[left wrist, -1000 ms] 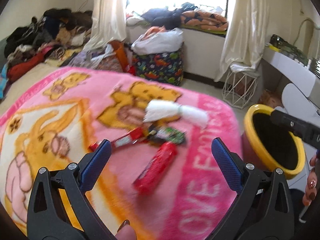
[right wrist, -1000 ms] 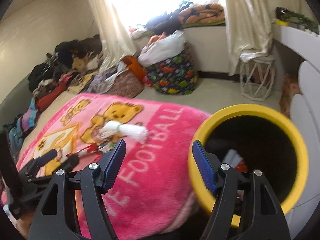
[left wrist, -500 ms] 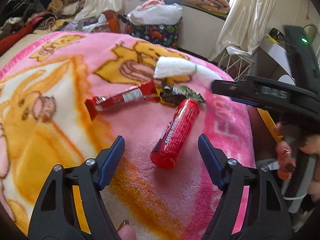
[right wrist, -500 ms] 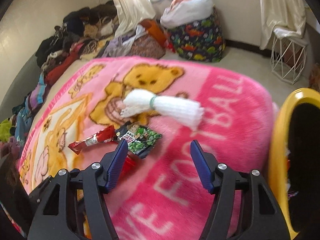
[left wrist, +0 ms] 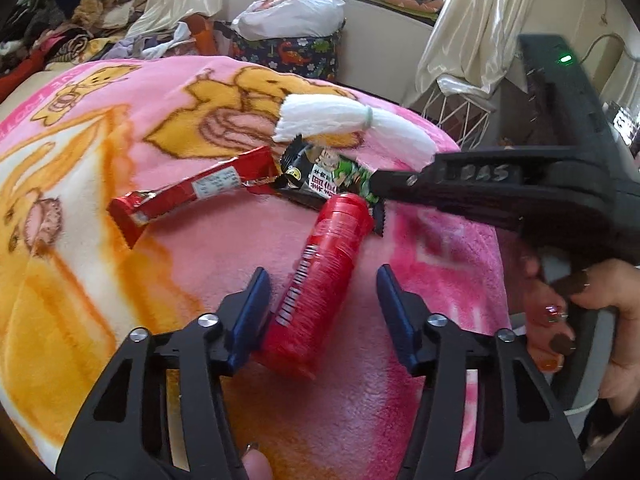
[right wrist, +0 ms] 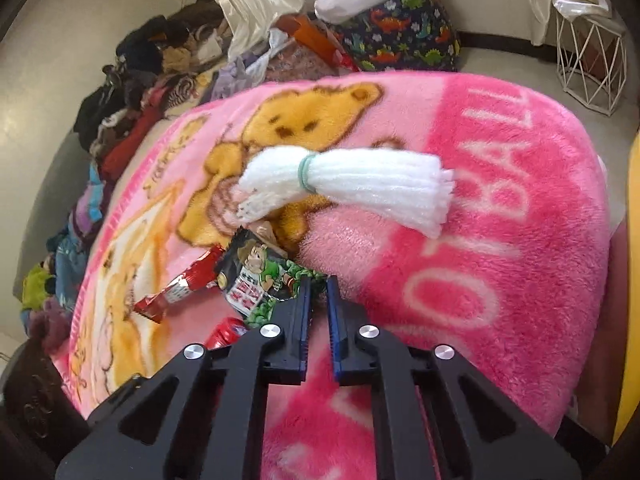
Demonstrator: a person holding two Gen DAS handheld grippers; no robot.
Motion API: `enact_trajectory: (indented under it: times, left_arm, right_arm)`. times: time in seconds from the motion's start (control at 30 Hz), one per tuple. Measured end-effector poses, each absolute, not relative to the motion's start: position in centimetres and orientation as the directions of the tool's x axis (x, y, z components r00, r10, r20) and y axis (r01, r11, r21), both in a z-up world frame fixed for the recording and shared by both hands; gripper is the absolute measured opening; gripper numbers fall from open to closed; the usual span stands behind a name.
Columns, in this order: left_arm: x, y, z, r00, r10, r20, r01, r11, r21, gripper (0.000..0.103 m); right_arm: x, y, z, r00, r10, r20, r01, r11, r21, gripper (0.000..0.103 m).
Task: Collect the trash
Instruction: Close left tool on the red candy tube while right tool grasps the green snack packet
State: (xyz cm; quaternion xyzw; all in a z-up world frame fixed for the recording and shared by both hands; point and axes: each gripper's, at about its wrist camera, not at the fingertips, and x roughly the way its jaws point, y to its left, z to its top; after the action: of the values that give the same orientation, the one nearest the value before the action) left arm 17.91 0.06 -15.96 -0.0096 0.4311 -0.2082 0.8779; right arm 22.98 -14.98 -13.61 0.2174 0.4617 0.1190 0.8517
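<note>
Two pieces are in reach on the pink blanket (left wrist: 420,400). My left gripper (left wrist: 323,304), jaws closing, straddles the red tube (left wrist: 320,276): stiff, light, slick film, so I'd take it mid-body. My right gripper (right wrist: 316,280) has pinched together on the green wrapper (right wrist: 260,280) edge; it looks thin and crinkly.

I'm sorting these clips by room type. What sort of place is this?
Most likely a lived-in bedroom: a plush pink cartoon-bear blanket covers what looks like a bed, heaps of clothes lie along the wall, and pale curtains hang by a window sill piled with bedding.
</note>
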Motion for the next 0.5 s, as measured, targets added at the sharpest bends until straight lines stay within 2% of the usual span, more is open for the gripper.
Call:
enact_trajectory:
  times: [0.13,0.5]
  left_arm:
    - [17.5,0.1,-16.1,0.538,-0.359,-0.762,0.351,0.918,-0.185,0.025]
    - [15.5,-0.3,-14.1,0.572,-0.368,-0.733,0.326,0.922,-0.209,0.023]
  right_arm:
    - [21.5,-15.8,-12.6,0.575,0.395,-0.716,-0.008,0.878,0.479,0.005]
    - [17.1,-18.8,-8.8,0.677,0.325,-0.66,0.004,0.896,0.445,0.003]
